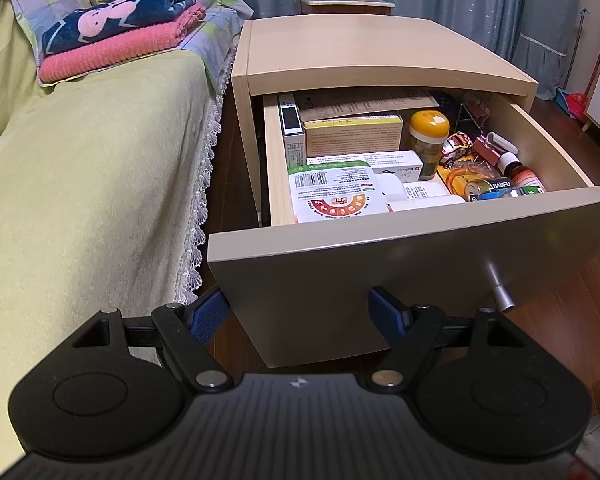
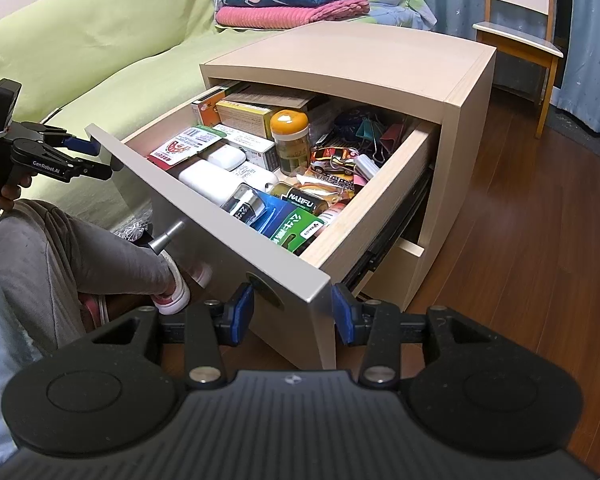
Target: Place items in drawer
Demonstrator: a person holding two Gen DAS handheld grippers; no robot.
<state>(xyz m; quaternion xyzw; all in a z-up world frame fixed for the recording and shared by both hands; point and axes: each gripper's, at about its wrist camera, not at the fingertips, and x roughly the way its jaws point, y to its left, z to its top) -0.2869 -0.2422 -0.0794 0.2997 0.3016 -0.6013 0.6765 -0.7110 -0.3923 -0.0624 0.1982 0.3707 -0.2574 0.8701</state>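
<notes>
The nightstand's point(image 1: 339, 48) top drawer point(image 1: 379, 272) is pulled out and packed with medicine boxes point(image 1: 351, 132), an orange-lidded bottle point(image 1: 428, 136), a battery pack point(image 1: 487, 188) and small clutter. My left gripper point(image 1: 298, 314) is open and holds nothing, low in front of the drawer's grey front panel, left of its metal knob point(image 1: 499, 288). In the right wrist view the drawer point(image 2: 228, 216) shows the same bottle point(image 2: 290, 136), batteries point(image 2: 300, 200) and a toy car point(image 2: 331, 158). My right gripper point(image 2: 292, 312) is open just below the panel's right corner. The left gripper point(image 2: 104, 158) sits at the panel's left edge.
A bed with a green cover point(image 1: 80, 200) and folded blankets point(image 1: 120, 36) runs along the nightstand's left side. A wooden chair point(image 2: 519, 36) stands behind by blue curtains. A person's grey-trousered leg point(image 2: 60, 252) and pink-white shoe point(image 2: 176, 292) rest below the drawer. Wood floor point(image 2: 519, 240) lies to the right.
</notes>
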